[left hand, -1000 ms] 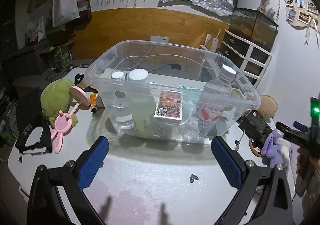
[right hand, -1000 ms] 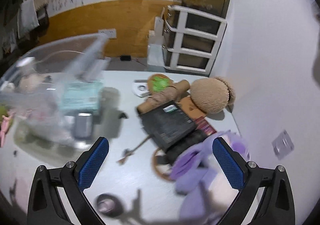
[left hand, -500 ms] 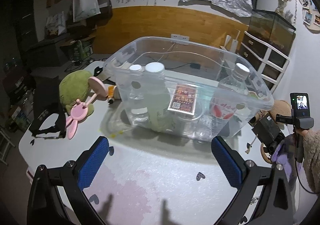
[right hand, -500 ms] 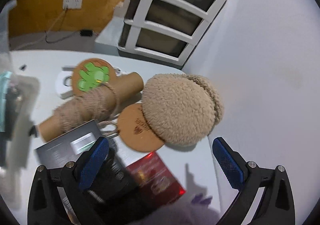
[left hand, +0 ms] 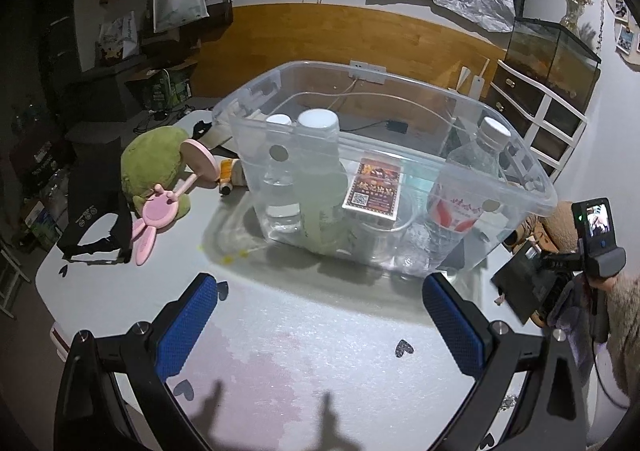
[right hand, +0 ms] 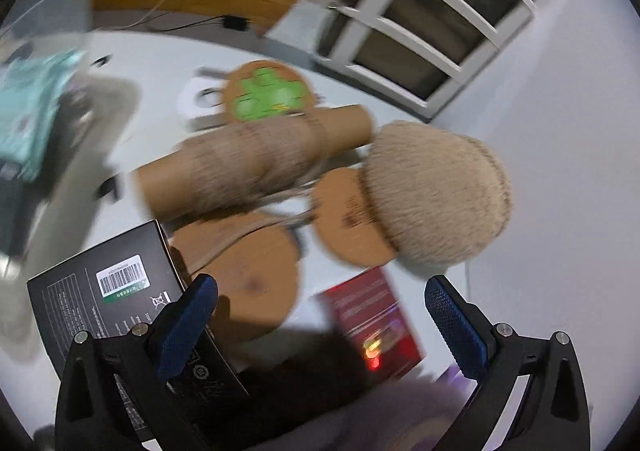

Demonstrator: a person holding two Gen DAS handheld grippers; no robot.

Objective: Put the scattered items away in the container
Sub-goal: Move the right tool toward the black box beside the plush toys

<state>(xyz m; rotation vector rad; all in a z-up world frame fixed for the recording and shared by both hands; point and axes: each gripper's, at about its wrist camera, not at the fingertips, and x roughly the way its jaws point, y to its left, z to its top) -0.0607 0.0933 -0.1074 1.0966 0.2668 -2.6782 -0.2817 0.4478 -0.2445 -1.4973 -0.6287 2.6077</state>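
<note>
Both grippers spread wide and empty, clear container part-filled on the grey table.

The left gripper hangs with its blue pads far apart in front of the clear container, gripping nothing; inside the container stand a capped water bottle, a green-tinted bottle and a printed card. Left of the container lie a green plush and a pink rabbit-eared mirror on the table. The right gripper, jaws likewise wide and holding nothing, hovers to the container's right over a black box, cork discs, a red packet, a twine-wrapped tube and a tan fuzzy ball, blurred.
</note>
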